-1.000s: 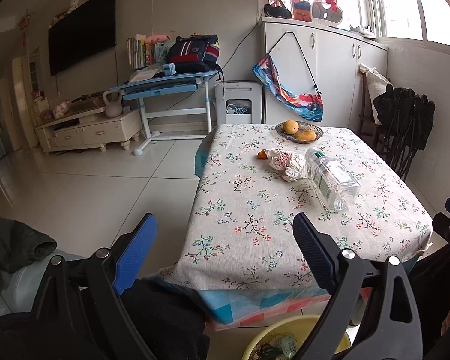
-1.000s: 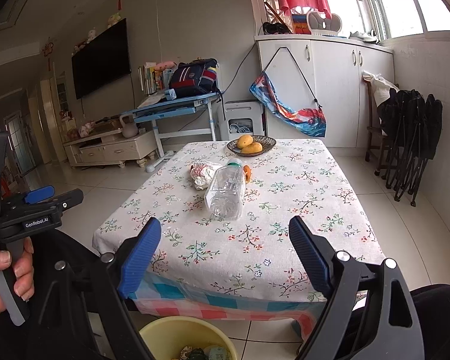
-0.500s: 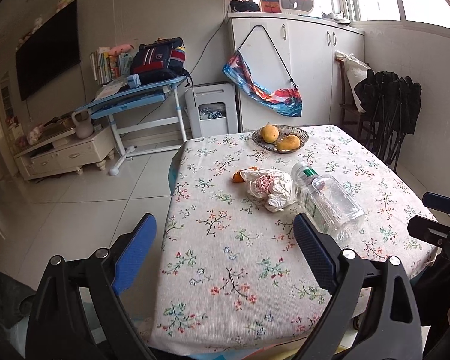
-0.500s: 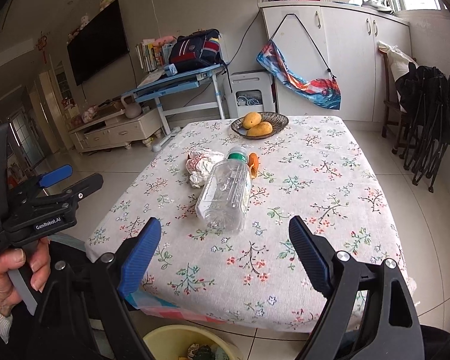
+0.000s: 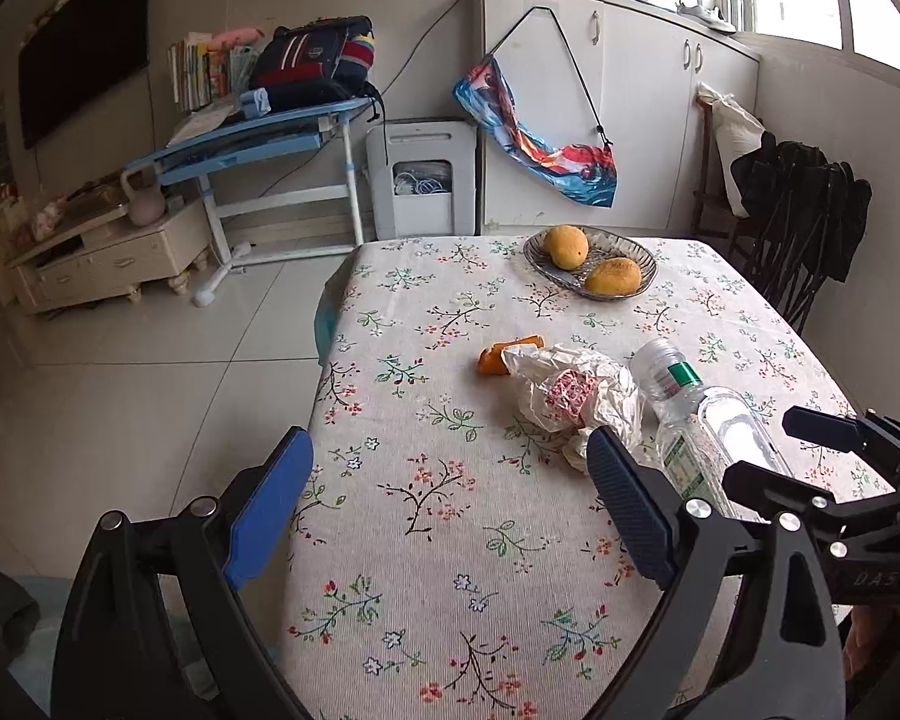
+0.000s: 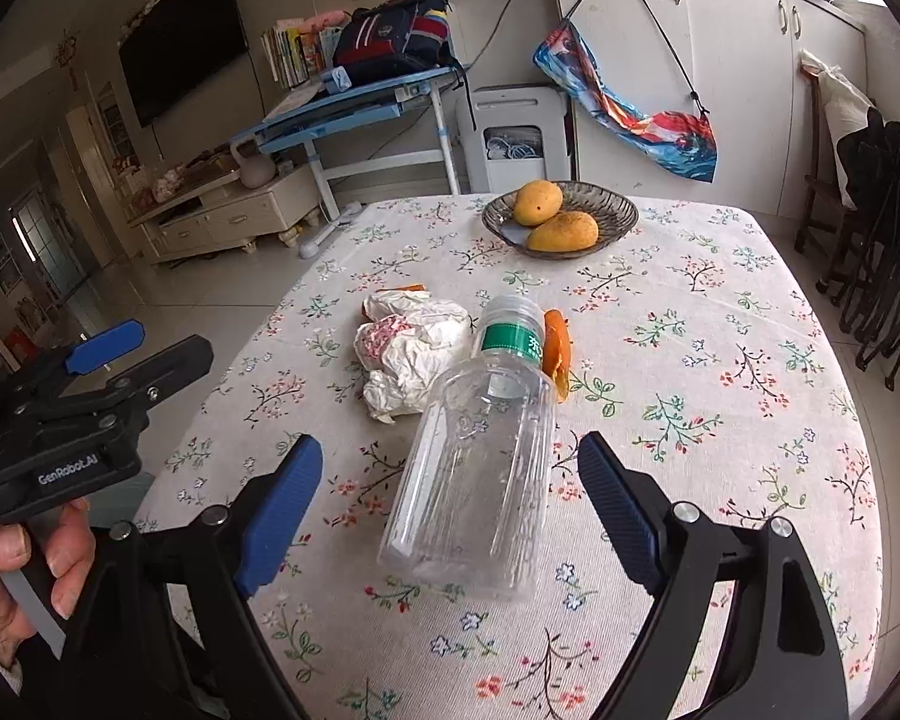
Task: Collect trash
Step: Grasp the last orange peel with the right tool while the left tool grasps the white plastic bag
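An empty clear plastic bottle [image 6: 480, 450] with a green label lies on its side on the floral tablecloth [image 6: 690, 396]; it also shows in the left wrist view [image 5: 702, 432]. Crumpled white paper [image 6: 411, 354] lies left of it, also in the left wrist view [image 5: 576, 396]. Orange peel [image 6: 555, 351] lies by the bottle neck, and more peel [image 5: 498, 357] beyond the paper. My right gripper [image 6: 450, 516] is open, with the bottle's base between its fingers, not touching. My left gripper [image 5: 450, 510] is open and empty over the table, left of the paper.
A glass bowl [image 6: 618, 213] with two mangoes stands at the far side of the table. Dark folded chairs [image 6: 882, 264] stand by the right wall. A blue desk [image 5: 252, 138] and a TV cabinet [image 5: 108, 252] stand across the tiled floor.
Both grippers have moved forward over the table toward the trash. The yellow bin that showed below has left view. Both stay open.
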Demonstrator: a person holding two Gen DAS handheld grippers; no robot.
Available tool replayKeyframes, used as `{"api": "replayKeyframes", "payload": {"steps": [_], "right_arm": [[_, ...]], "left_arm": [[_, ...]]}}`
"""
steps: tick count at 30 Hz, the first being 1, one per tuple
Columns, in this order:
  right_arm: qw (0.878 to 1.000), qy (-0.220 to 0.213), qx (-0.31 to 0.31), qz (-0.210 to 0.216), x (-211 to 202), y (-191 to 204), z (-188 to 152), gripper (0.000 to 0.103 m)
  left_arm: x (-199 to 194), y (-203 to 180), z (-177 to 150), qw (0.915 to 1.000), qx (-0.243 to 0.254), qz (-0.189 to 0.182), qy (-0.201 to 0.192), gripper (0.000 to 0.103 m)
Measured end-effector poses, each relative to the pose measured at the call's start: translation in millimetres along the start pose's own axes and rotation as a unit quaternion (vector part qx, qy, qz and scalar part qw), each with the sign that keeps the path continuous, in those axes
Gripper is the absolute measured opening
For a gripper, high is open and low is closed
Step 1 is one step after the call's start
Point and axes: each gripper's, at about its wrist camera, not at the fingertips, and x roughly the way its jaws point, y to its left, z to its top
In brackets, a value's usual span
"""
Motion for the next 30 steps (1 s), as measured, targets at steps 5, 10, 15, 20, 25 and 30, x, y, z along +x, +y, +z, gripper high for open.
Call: {"api": "replayKeyframes", "payload": {"steps": [5, 10, 15, 20, 25, 30], "right_arm": [[0.998, -0.028, 0.045, -0.023, -1.1, -36.7, 28.8, 0.084], [0.998, 0.019, 0.035, -0.048, 27.4, -65.4, 49.9, 0.070], [0.996, 0.076, 0.034, -0.018, 61.7, -76.5, 47.4, 0.056], [0.995, 0.093, 0.026, 0.013, 76.8, -67.2, 41.7, 0.054], [0.994, 0.097, 0.032, 0.044, 81.3, -65.1, 45.8, 0.041], [0.992, 0.104, 0.028, 0.059, 80.0, -61.8, 46.9, 0.019]], "left_arm": [[30.3, -3.9, 13.2, 0.9997, -0.001, -0.010, 0.021, 0.089], [64.4, -20.1, 20.0, 0.9978, 0.002, -0.040, 0.053, 0.089], [96.2, -38.4, 24.0, 0.9959, 0.018, -0.051, 0.072, 0.089], [122.6, -49.5, 23.1, 0.9928, 0.017, -0.074, 0.093, 0.089], [138.5, -44.4, 20.3, 0.9799, -0.028, -0.148, 0.131, 0.049], [133.3, -30.5, 13.9, 0.9753, -0.039, -0.151, 0.156, 0.029]]}}
